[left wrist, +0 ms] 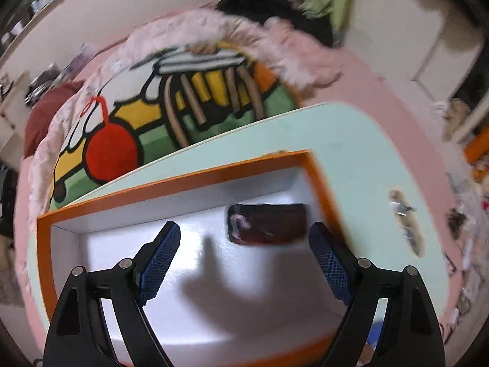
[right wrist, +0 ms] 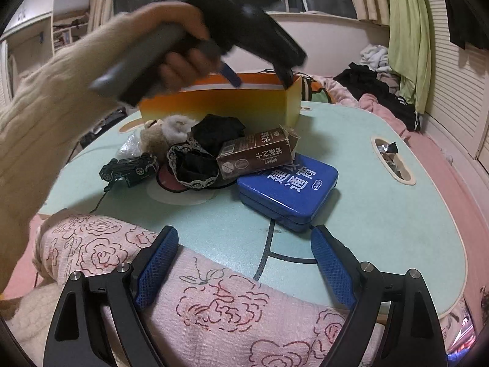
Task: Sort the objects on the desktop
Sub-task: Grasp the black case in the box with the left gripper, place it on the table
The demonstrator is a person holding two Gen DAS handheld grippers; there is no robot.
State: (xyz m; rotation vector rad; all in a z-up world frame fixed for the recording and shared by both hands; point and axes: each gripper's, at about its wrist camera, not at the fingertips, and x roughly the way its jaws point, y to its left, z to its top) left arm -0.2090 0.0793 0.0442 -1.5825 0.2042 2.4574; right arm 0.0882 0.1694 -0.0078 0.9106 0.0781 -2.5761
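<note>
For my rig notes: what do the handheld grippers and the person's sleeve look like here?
Both the left gripper and right gripper have black angular linkages with silver pivot pins and blue cross-hatched pads. The sleeve is cream cable-knit.

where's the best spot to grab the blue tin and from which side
Probably across the short width of the blue tin, coming from above. It lies flat on the table and its near corner is free, while the brown carton leans on its far edge.

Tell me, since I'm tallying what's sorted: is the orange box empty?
Not empty. The orange box holds one dark rectangular item on its white floor; the rest of the visible floor is bare.
</note>
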